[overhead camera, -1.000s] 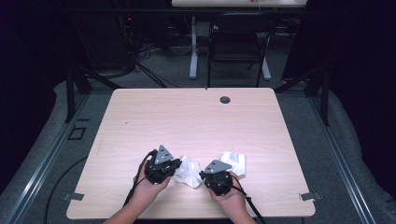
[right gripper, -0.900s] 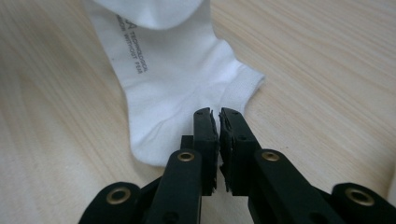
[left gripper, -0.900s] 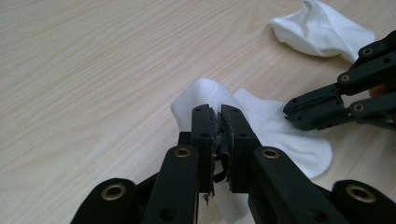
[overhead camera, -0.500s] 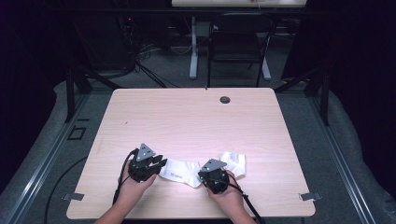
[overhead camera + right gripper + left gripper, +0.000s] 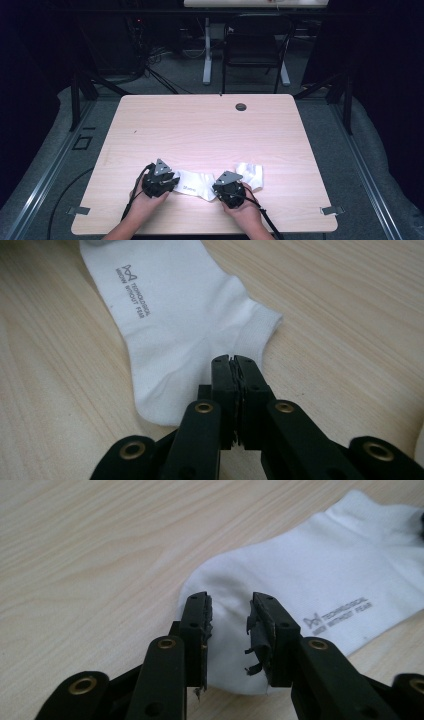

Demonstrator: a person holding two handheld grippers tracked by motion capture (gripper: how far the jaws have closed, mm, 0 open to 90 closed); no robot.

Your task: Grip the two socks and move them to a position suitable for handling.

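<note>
High view has our white sock (image 5: 192, 183) flat at the table's (image 5: 210, 130) near edge, between both grippers. Left gripper (image 5: 230, 625) sits spread over the toe; right gripper (image 5: 233, 371) looks pinched on the heel fabric. Soft, light, floppy stuff, so we'd grab edges.

Left tongs (image 5: 229, 625) with jaws parted, right tongs (image 5: 233, 371) pressed closed, both held low.
</note>
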